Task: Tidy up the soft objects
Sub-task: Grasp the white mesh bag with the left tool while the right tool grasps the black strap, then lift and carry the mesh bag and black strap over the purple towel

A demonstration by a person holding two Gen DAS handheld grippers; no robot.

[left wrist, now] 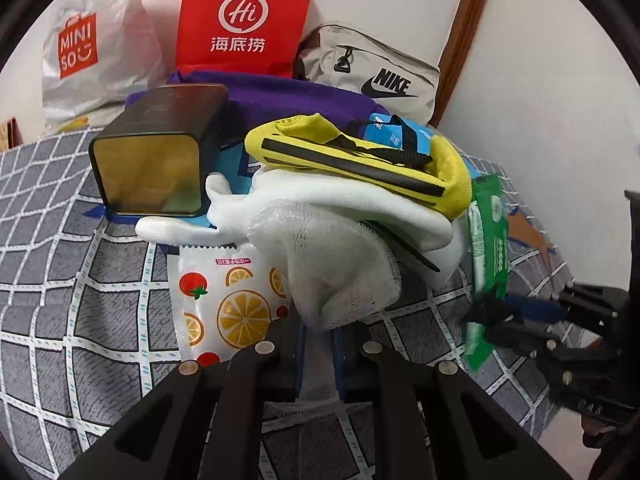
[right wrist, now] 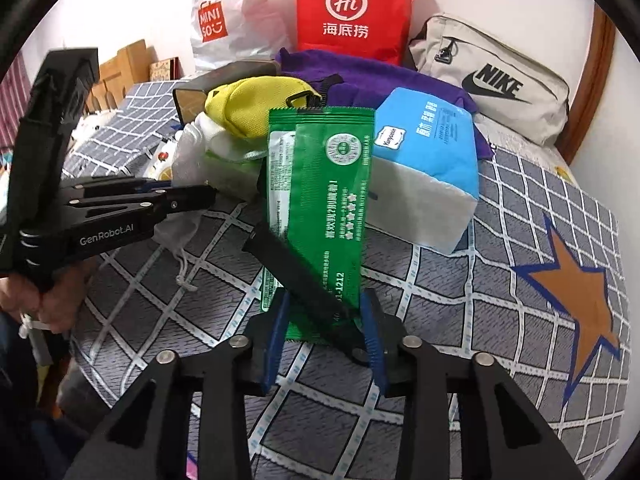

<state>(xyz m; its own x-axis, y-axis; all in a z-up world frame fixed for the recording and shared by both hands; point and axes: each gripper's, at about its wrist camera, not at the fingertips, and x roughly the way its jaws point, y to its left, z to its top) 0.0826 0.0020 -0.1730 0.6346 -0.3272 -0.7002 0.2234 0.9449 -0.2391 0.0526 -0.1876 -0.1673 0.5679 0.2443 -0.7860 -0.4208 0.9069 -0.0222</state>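
Home bedroom: checked bedsheet (right wrist: pixel 460 300), wooden headboard (left wrist: pixel 466 36), shopping bags (left wrist: pixel 100 40) against wall.

White plastic bag (left wrist: pixel 96 52), at 10 o'clock in the left wrist view: "MINI SO" with a smile mark, on an orange-red bag emblem.
Red bag (left wrist: pixel 244 16), at 12 o'clock: "Hi" in a white ring, with "海底捞" below it.
Beige pouch (left wrist: pixel 376 68), at 1 o'clock: "NIKE" with the swoosh, in black.
Blue tissue pack (right wrist: pixel 428 140): "Yunyasin" on a small white label; other print too small to read.
Green packet (right wrist: pixel 332 208): digits ending "1-1212"; a round seal, unreadable.
Left gripper (right wrist: pixel 208 196) body, at 9 o'clock in the right wrist view: "GenRobot.AI".
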